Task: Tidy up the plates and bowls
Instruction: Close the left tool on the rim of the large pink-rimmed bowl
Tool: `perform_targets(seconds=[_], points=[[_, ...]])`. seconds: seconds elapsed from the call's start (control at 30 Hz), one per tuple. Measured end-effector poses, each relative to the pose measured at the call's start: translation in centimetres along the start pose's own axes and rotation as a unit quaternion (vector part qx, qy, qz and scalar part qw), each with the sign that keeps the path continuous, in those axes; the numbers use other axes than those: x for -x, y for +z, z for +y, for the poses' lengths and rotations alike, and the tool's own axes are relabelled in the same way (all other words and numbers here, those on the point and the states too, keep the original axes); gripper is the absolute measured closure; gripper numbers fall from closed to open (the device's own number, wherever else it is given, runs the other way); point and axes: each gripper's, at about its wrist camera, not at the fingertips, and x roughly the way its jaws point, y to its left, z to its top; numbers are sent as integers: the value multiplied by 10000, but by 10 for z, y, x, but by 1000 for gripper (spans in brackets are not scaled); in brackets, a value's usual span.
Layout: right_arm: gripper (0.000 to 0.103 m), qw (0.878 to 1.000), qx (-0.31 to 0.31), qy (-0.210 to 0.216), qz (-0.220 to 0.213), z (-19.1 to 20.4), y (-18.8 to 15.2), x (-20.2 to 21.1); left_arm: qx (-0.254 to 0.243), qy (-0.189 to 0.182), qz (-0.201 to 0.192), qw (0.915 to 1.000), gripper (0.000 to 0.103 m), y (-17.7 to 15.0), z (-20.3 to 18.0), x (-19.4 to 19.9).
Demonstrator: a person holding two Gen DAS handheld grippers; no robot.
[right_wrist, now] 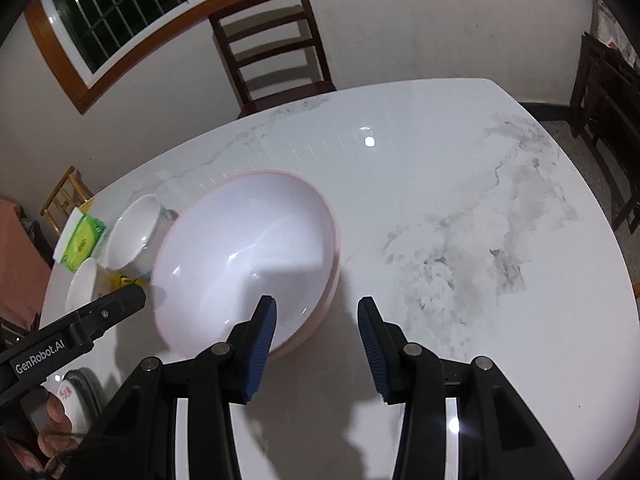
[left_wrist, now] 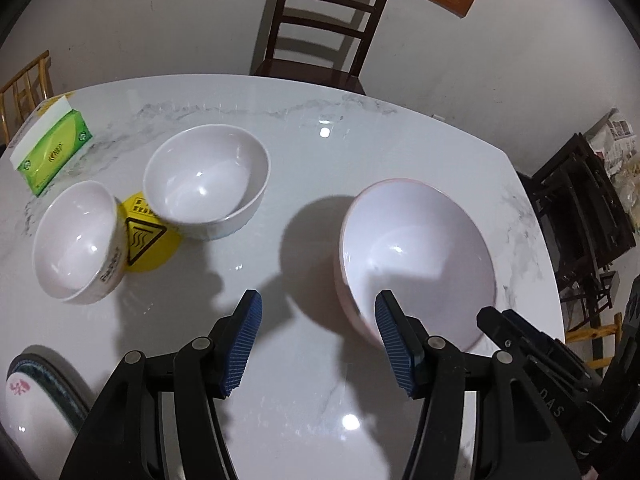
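big bowl: wide, shallow, round pink-rimmed bowl with glossy white inside (left_wrist: 416, 256), standing on the white marble-pattern counter (left_wrist: 320, 152); appears to sit level, fisheye bends the view.
small bowls: two round white glazed bowls, the far one (left_wrist: 206, 188) and the printed one (left_wrist: 76, 242), well left of big bowl, each overlapping a yellow round warning sticker (left_wrist: 150, 240).
plate: white plate with dark rim and red mark (left_wrist: 36, 392), near edge of counter, well left of big bowl.
handling: looks like ceramic or melamine, stiff, slick glaze, probably chips if knocked. Judged moderate weight.
grip point: rim wall, one finger inside, one outside; near rim is closest.
orientation: all bowls mouth-up; round, no long axis, so approach angle is free.
left claw (left_wrist: 318, 344): released, nothing between fingers; right finger overlaps big bowl's near rim in view, contact can't be told.
right claw (right_wrist: 316, 350): released, empty, straddling big bowl's near-right rim in view.
risk: slip on gloss; clinking when nesting.
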Motion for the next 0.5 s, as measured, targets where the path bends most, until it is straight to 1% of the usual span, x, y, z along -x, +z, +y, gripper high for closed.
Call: perform_targets(seconds=[0.37,0.5], points=[[60,9997,-2,-183,132,3,2,-23,-81,56,240,9997,49,8,-8,-39],[60,9998,-7,-148,120,6,0,-27,-99,14,296,9995,52,5,-8,-47]])
